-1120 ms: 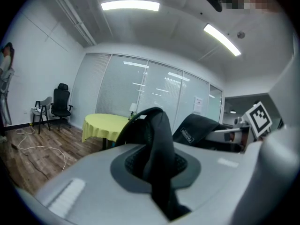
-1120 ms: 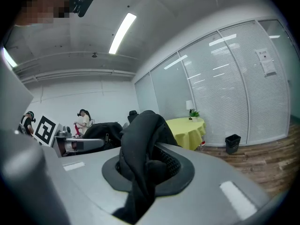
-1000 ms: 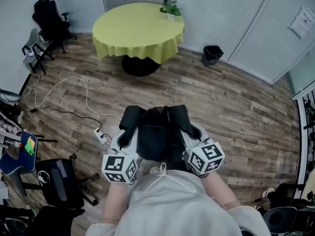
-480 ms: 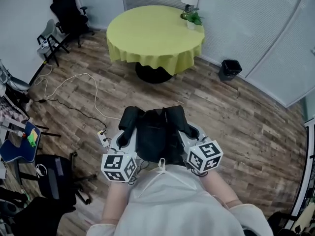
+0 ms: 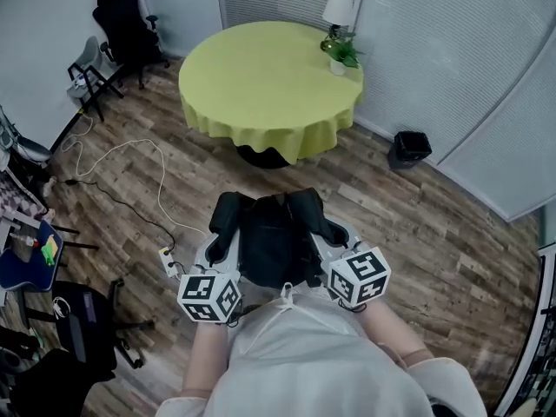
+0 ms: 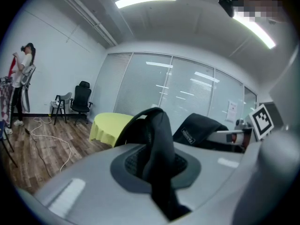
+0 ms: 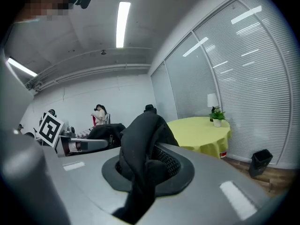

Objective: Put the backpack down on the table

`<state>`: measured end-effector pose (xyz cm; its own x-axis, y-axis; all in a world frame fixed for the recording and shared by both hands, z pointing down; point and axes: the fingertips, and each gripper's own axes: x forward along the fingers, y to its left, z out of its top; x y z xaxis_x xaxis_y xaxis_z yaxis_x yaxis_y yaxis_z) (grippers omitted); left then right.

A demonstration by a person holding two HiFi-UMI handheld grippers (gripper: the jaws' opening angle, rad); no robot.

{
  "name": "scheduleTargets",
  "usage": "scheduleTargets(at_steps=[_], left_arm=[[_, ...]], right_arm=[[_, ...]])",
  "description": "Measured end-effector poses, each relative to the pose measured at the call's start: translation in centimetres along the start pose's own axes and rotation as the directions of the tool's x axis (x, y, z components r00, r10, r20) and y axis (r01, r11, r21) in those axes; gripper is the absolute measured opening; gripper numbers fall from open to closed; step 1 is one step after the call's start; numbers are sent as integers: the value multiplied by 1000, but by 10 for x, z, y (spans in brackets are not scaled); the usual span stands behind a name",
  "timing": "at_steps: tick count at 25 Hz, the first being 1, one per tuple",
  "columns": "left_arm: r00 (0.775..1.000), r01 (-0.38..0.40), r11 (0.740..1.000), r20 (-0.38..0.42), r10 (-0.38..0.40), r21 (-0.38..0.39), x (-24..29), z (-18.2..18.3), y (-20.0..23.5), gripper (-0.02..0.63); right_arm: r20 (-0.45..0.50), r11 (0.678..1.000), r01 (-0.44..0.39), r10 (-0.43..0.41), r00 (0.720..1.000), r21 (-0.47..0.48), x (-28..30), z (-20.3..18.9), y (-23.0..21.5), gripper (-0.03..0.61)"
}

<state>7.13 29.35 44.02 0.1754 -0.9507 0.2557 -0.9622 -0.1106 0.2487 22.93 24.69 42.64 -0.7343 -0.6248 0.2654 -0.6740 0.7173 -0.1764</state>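
Between L hand-held gripper (image 6: pixel 157 172) & R hand-held gripper (image 7: pixel 143 170) — each clamped on a strap (image 6: pixel 158 135) — backpack (image 5: pixel 274 248) hangs, long axis near-far.

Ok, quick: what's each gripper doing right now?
Left gripper: shut on a backpack strap.
Right gripper: shut on the other strap.

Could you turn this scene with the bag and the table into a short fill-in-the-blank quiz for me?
The backpack, gripped by the left tool and the right tool, is coloured ____.
The table, draped in yellow-green, is ____ in shape.
On it stand a lamp and a small potted ____.
The backpack hangs over the wooden ____.
Missing words: black; round; plant; floor.
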Motion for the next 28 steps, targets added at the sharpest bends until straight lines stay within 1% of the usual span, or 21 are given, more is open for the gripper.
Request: scheduleTargets(at_steps=[4, 7, 12, 14, 18, 24, 28], left_arm=[[1000, 14, 1000, -26, -14, -20, 50, 8, -8, 38], [998, 29, 999, -49, -31, -35, 82, 9, -8, 38], [993, 62, 997, -101, -67, -51, 134, 14, 9, 38], [989, 83, 995, -115, -89, -56, 157, 21, 23, 38], [987, 107, 992, -116, -113, -61, 194, 44, 60, 38], [980, 161, 986, -109, -164, -37, 246, 104, 127, 38], [979, 182, 983, -94, -182, -9, 269, 142, 178, 38]], right_arm=[[-13, 1000, 12, -12, 1000, 3, 21, 15, -44, 51], [-30, 999, 33, -32, 999, 22, 35, 18, -72, 51], [-61, 996, 83, -80, 995, 45, 75, 22, -103, 51], [-67, 993, 105, -101, 993, 55, 95, 27, -111, 51], [-54, 987, 143, -139, 989, 72, 138, 43, -118, 51], [-19, 977, 192, -191, 981, 92, 222, 92, -124, 51], [5, 975, 197, -199, 980, 105, 280, 117, -115, 51]])
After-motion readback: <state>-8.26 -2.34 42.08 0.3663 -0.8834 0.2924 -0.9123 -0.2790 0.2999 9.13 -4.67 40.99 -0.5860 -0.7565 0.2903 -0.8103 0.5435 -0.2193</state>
